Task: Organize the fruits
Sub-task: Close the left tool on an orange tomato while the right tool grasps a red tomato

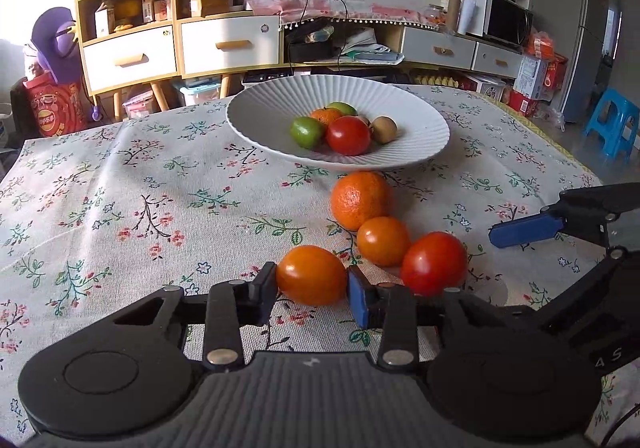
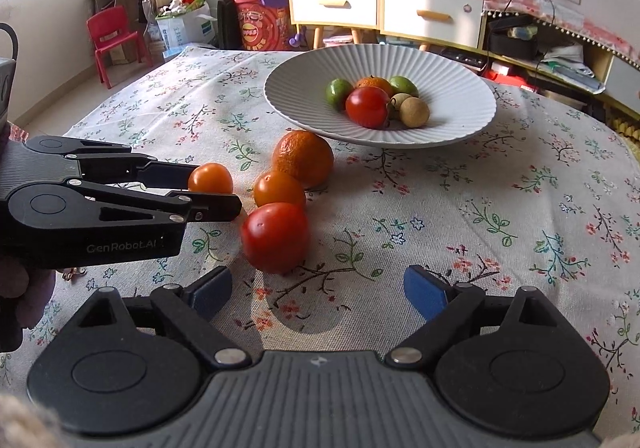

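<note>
Left gripper (image 1: 312,286) clamped on a smooth, glossy orange tomato (image 1: 311,275), low over the floral woven tablecloth (image 1: 120,184). Right gripper (image 2: 318,292) spread wide, blue pads bare. Nearby: a glossy red tomato (image 2: 275,237), a second orange tomato (image 2: 279,189), a dimpled mandarin (image 2: 303,158). Beyond, a ribbed white plate (image 2: 452,60) holding more round fruit.

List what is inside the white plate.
The white plate holds a red tomato, a mandarin, two green fruits and tan round fruits; anything beneath them is hidden.
</note>
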Motion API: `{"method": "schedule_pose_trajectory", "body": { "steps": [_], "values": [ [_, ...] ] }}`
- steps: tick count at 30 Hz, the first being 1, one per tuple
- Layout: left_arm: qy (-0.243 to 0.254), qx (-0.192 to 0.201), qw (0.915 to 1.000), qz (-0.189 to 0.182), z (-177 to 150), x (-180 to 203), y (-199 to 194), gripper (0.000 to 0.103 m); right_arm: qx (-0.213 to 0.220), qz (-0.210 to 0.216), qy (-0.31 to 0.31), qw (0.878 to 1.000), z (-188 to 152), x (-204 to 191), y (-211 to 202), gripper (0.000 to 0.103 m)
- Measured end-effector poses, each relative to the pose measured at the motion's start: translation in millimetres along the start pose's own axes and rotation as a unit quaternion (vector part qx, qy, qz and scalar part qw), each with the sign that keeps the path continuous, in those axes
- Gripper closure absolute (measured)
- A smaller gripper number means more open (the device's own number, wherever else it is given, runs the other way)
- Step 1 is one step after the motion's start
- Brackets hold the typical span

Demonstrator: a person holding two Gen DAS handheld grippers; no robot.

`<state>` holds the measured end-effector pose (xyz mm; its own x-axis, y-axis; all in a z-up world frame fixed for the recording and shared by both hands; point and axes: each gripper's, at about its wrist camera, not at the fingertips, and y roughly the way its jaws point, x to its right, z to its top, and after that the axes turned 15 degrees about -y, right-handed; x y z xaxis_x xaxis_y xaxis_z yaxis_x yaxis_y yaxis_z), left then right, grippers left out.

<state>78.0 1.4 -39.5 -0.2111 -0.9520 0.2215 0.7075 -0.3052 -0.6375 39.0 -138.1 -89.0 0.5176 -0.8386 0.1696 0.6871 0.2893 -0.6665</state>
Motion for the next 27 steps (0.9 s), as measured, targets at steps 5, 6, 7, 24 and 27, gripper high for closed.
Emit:
{"method": "schedule_pose_trajectory", "body": {
  "steps": [5,6,7,24,27],
  "values": [
    [-0.012,-0.006,0.9998,0.013,2,-7,-6,0.066,0.003,-0.002,-0.019,1.0,7,-8,4,0.022],
    [-0.014,-0.007,0.9998,0.015,2,-9,-8,0.066,0.004,-0.003,-0.022,1.0,9,-9,5,0.025],
    [-0.016,-0.008,0.9997,0.016,2,-10,-9,0.066,0.005,-0.002,-0.024,1.0,10,-10,5,0.025],
    [-0.026,-0.018,0.9993,0.021,-4,-26,-24,0.066,0.011,-0.014,-0.036,0.999,19,-23,10,0.054],
    [-0.026,-0.019,0.9993,0.021,-4,-27,-24,0.066,0.011,-0.014,-0.038,0.999,20,-23,10,0.06]
  ]
}}
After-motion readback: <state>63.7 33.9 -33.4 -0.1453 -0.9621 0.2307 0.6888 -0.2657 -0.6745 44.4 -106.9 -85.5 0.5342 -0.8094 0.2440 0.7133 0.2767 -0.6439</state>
